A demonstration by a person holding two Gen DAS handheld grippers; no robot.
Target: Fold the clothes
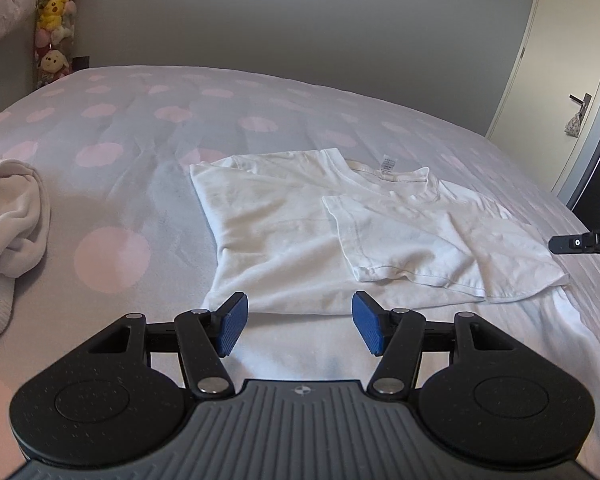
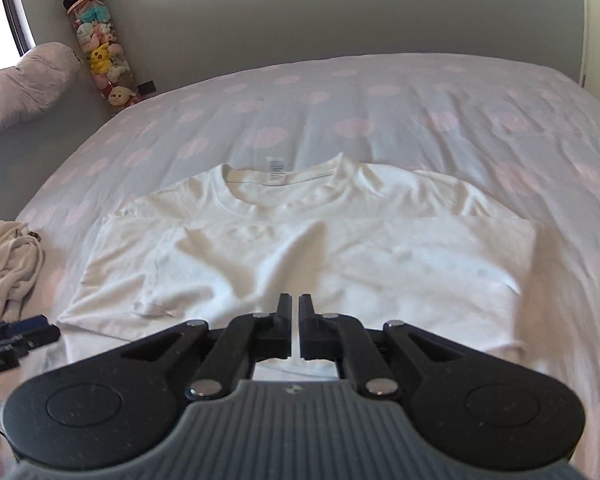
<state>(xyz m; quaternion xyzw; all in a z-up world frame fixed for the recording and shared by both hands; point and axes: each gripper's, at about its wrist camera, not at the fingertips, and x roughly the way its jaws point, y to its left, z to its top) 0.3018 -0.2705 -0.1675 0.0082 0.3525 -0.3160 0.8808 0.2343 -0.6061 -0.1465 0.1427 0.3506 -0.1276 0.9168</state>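
A white T-shirt (image 1: 300, 232) lies flat on the bed, collar and label at the far side, with one sleeve folded in over the body. My left gripper (image 1: 296, 320) hovers at the shirt's near edge, open, with nothing between its blue pads (image 1: 232, 326). In the right wrist view the T-shirt (image 2: 380, 264) fills the middle. My right gripper (image 2: 295, 300) is shut down to a thin slit at the shirt's near edge, and a raised ridge of cloth runs up to its tips. The right gripper (image 1: 576, 242) also shows at the right edge of the left view, and the left gripper (image 2: 20, 334) at the lower left of the right view.
The bed (image 1: 112, 256) has a pale cover with pink dots. A crumpled cream garment (image 1: 8, 216) lies at its left side. A tube of plush toys (image 2: 100, 48) stands in the far corner. A door (image 1: 560, 60) is at the right.
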